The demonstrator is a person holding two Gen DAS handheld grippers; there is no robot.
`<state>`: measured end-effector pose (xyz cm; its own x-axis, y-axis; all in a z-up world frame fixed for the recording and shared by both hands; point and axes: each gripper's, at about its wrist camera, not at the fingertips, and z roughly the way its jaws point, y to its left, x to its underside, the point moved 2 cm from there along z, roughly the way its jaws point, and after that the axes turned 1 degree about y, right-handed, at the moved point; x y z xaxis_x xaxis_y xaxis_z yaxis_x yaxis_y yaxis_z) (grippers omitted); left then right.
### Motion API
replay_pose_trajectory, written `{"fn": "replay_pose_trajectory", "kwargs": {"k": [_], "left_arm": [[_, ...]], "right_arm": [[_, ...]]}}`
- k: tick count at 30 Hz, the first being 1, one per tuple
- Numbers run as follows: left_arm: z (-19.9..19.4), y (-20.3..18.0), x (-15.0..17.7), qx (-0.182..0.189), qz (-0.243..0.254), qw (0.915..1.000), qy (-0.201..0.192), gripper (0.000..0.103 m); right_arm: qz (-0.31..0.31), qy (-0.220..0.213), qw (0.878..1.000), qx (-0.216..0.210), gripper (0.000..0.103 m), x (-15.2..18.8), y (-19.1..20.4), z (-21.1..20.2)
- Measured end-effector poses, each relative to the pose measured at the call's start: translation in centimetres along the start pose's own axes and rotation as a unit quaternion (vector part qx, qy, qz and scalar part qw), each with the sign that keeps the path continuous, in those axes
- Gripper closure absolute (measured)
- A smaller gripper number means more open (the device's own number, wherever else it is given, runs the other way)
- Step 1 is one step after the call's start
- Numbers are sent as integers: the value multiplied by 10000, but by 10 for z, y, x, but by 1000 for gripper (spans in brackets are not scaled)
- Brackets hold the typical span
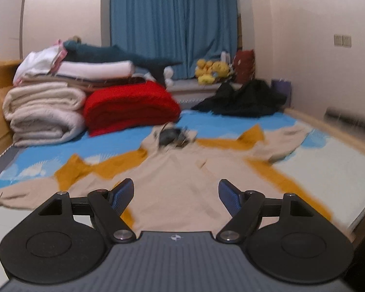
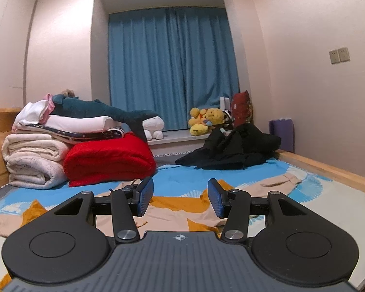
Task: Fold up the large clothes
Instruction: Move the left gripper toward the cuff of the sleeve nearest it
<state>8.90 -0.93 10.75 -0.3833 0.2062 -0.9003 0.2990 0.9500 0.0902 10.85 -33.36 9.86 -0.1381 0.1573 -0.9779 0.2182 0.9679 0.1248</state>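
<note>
A large beige sweatshirt (image 1: 182, 175) with mustard-yellow panels lies spread flat on the blue patterned bed sheet (image 1: 114, 143), sleeves out to both sides and a dark print at its neck. My left gripper (image 1: 176, 196) hangs above its lower body, jaws wide apart with nothing between the blue pads (image 1: 124, 194). In the right wrist view the same sweatshirt (image 2: 172, 216) lies low under my right gripper (image 2: 180, 199), whose jaws stand apart and empty, pointing almost level toward the curtain.
Folded white blankets (image 1: 43, 114) and a red blanket (image 1: 131, 107) are stacked at the back left, a plush shark (image 2: 102, 112) on top. A black clothes heap (image 1: 243, 99) lies back right. Yellow plush toys (image 2: 206, 119) sit by the blue curtain (image 2: 172, 68). A wooden bed edge (image 2: 328, 170) runs along the right.
</note>
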Motion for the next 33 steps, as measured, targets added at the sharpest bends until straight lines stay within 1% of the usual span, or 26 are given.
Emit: {"fn": "replay_pose_trajectory", "kwargs": {"k": [2,4,6,8,10,11,14,16,18,19,20,21,23,25,26,28,30,31,33], "left_arm": [[-8,-24,-36,-10,-110,9999,46,22],[-10,-41,-67,8,-343,9992,182,19],[-4,-53,-96,189,-716,9965,394,18],[9,-58,-119,432,-1031,9926,475,18],[29,-57,-133,484,-1119,9912,510,18],[43,-56,-138,424,-1075,9921,497,18],[85,-44,-142,269,-947,9942,430,19],[119,-29,-138,201,-892,9948,443,22],[158,-7,-132,2,-733,9966,380,28],[174,5,-128,-97,-679,9969,390,34],[192,20,-119,-165,-660,9968,412,39],[209,34,-111,-219,-674,9965,445,41],[239,63,-91,-329,-703,9957,507,51],[263,91,-69,-486,-759,9942,584,54],[273,106,-58,-542,-832,9931,626,56],[291,131,-36,-644,-997,9904,711,56],[308,155,-12,-782,-1227,9844,994,56],[318,167,-5,-853,-1404,9796,1156,56],[330,187,4,-966,-1690,9729,1252,56]], "right_arm": [[-71,-22,10000,-33,52,1,-2,-2],[-77,-21,9999,-80,52,2,-5,-6],[-67,-40,9999,-136,52,1,-10,-10],[-56,-58,9998,-164,52,1,-16,-13],[-27,-42,9999,-135,52,1,-23,-13],[-13,-13,9999,-107,52,1,-25,-13],[41,91,9999,-10,52,4,-33,-11],[44,136,9999,31,52,5,-33,-9],[-5,164,9999,40,52,7,-31,-7],[-21,172,9998,29,52,7,-28,-6],[-26,183,9998,14,52,7,-26,-5],[-31,200,9998,18,52,8,-24,-4],[-65,166,9998,36,52,6,-17,-2],[-115,85,9999,-31,52,2,-9,0],[-165,36,9998,-48,52,1,-5,2],[-406,-19,9992,-31,52,-3,7,9],[-679,33,9977,-8,51,-7,22,27],[-719,77,9974,-31,50,-10,30,39],[-652,176,9976,-141,50,-18,50,70]]}}
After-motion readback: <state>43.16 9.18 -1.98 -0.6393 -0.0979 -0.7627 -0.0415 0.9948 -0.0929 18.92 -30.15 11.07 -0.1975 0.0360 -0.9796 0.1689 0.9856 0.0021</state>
